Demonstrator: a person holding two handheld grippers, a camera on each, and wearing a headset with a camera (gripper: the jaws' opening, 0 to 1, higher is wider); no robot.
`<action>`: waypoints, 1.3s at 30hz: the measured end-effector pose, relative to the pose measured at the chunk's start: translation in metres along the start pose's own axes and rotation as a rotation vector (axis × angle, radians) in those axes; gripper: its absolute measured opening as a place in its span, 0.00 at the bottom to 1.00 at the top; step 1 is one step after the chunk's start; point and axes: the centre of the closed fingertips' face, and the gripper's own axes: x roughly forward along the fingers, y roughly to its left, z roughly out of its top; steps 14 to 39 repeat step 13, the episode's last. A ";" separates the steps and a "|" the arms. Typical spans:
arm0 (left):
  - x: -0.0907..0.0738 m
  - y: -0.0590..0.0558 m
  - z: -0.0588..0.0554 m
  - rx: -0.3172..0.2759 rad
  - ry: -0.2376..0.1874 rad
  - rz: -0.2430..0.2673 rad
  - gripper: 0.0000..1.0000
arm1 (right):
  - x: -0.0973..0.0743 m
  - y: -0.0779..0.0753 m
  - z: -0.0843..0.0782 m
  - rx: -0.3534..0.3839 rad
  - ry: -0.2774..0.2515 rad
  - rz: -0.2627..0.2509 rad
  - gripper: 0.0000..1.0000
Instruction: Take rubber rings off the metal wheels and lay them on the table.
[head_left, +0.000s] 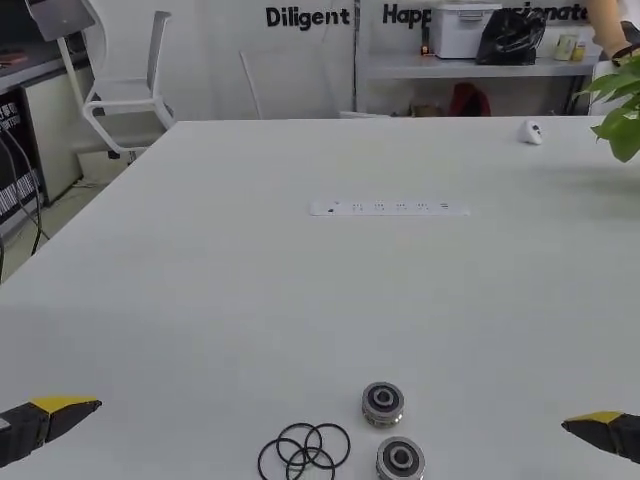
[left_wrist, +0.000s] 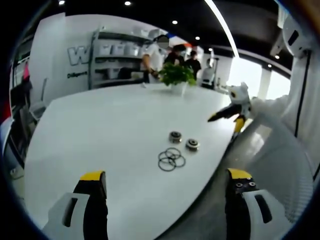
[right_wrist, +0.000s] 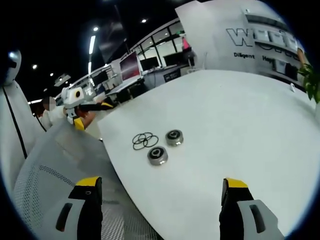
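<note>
My left claw (left_wrist: 166, 175) and right claw (right_wrist: 161, 182) gape wide, empty; rubber rings (head_left: 305, 450) lie beside two metal wheels (head_left: 383, 402).

In the head view the bottom edge cuts off part of the near wheel (head_left: 400, 461) and the rings (head_left: 305, 452). The rings lie in a heap, too tangled to count. The left gripper (head_left: 55, 410) and right gripper (head_left: 600, 428) show just their tips at the side edges.
</note>
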 end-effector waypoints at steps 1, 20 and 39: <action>0.000 0.000 0.000 -0.002 -0.001 0.000 1.00 | 0.000 0.000 0.000 0.001 0.001 0.001 0.99; 0.001 -0.003 -0.003 -0.006 0.008 -0.006 1.00 | 0.001 0.004 -0.006 0.003 0.019 0.001 0.99; 0.001 -0.003 -0.003 -0.006 0.008 -0.006 1.00 | 0.001 0.004 -0.006 0.003 0.019 0.001 0.99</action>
